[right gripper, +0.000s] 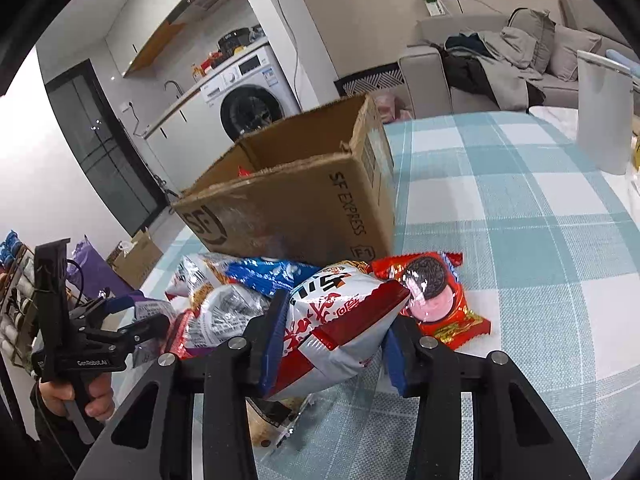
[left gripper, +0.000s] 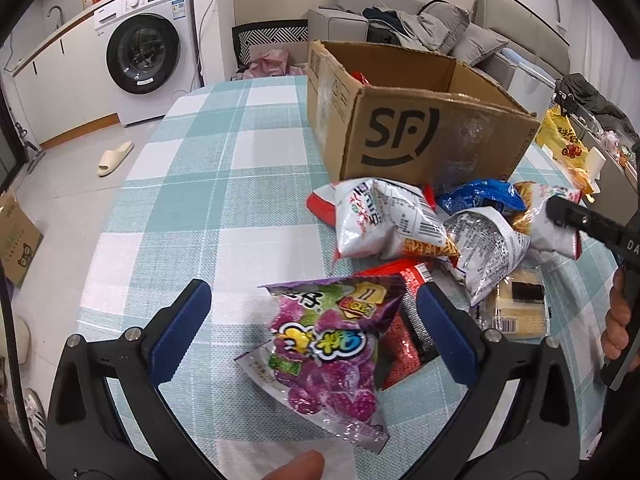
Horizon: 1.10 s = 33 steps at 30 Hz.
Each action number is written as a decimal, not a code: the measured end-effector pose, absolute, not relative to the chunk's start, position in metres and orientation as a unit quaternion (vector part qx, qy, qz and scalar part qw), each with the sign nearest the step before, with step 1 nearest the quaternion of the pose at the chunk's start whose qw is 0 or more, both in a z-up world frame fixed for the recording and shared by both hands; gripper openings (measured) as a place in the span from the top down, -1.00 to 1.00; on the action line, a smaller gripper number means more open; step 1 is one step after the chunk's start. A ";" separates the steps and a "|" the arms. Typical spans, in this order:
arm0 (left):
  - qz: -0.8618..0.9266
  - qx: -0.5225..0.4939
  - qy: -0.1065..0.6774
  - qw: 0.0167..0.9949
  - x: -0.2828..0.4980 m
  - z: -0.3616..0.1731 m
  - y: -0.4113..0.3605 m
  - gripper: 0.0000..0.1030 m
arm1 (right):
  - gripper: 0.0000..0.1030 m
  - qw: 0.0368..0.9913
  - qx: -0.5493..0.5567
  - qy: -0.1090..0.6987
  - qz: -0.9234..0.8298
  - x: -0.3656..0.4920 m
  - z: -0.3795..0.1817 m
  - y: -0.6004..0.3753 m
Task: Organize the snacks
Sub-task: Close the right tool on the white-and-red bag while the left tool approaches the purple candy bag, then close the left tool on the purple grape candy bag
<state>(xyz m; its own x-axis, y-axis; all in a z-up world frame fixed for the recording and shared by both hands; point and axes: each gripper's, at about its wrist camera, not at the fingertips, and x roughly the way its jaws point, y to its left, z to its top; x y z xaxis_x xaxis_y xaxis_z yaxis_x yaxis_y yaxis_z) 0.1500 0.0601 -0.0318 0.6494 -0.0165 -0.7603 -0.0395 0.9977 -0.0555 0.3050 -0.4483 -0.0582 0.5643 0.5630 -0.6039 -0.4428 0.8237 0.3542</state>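
The purple crinkly plastic bag of grape gummy candy lies between the two blue pads of the left claw, close to the near edge of the counter, which is covered with a teal and white checked cloth. The left claw is open wide: both pads stand apart from the bag, and I cannot tell if the right pad touches its edge. Just behind the purple bag is a flat red foil packet, partly under it.

The right claw is closed on a puffy white and red snack bag with Korean letters; its blue pads press the bag from both sides. This bag is at the front of the snack pile, which lies in the middle of the counter, just in front of the brown cardboard box with the SF logo. In the pile are a silver bag with a barcode, a blue bag and a clear packet of pale crackers. A red Oreo packet with a pink-filled cookie picture lies just beside the gripped bag, toward the right edge of the counter.

The box is open at the top and a bit of red wrapper shows inside. Behind the counter stand a white washing machine and a grey sofa with clothes.
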 end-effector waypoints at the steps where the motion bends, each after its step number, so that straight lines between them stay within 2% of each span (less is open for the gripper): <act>1: 0.006 -0.033 0.418 0.908 0.149 -0.031 0.061 -0.97 | 0.17 0.883 0.082 0.363 0.286 0.304 -0.055 -0.449; 18: 0.002 -0.069 0.435 0.898 0.141 -0.041 0.076 -0.97 | 0.18 0.903 0.091 0.306 0.290 0.287 -0.029 -0.461; 23: -0.012 -0.085 0.447 0.890 0.143 -0.046 0.079 -0.61 | 0.18 0.905 0.095 0.294 0.294 0.284 -0.023 -0.465; 31: -0.046 -0.110 0.442 0.889 0.143 -0.049 0.078 -0.28 | 0.18 0.902 0.092 0.290 0.306 0.278 -0.019 -0.462; 33: -0.054 -0.115 0.439 0.889 0.143 -0.049 0.078 -0.08 | 0.18 0.901 0.089 0.290 0.310 0.276 -0.019 -0.460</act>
